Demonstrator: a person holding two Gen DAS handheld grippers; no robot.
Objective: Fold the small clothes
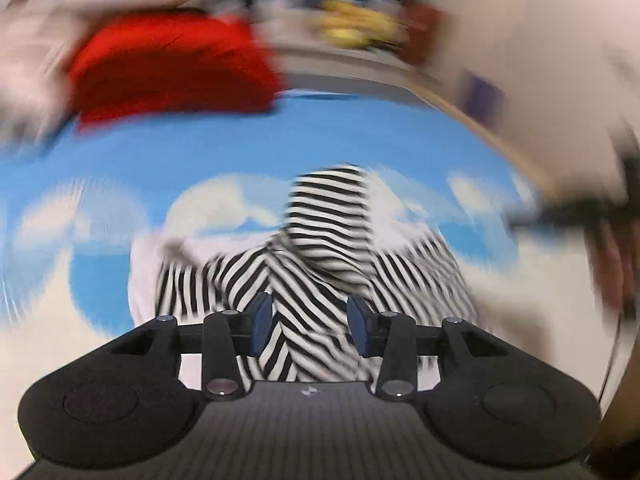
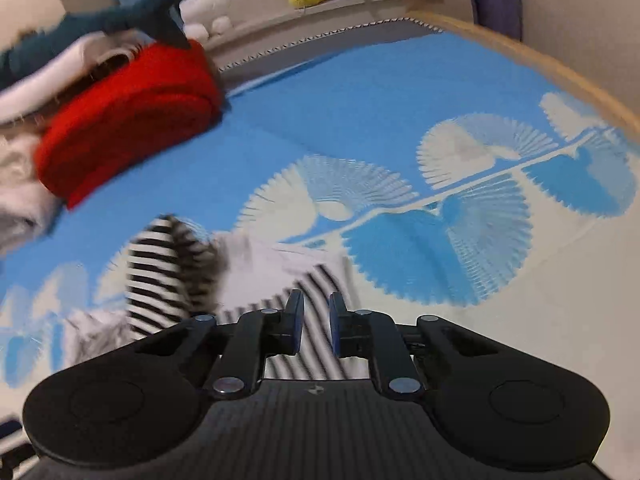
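My left tongs (image 1: pixel 308 330) wide apart, striped garment (image 1: pixel 320 256) bunched between the pads, not pinched. My right tongs (image 2: pixel 316 322) narrow gap, same stripes (image 2: pixel 316 292) under tips; grip unclear. Garment crumpled on blue-white bedspread (image 2: pixel 380 104). Red cushion (image 2: pixel 132 116) far left.

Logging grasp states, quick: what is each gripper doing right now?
Left gripper: open, striped garment between its jaws.
Right gripper: open, over the same garment.

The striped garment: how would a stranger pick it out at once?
A blue bedcover with white fan shapes fills the scene. Near both grippers lies the striped garment, crumpled. Its black-and-white stripes set it apart from the plain red bundle farther back.
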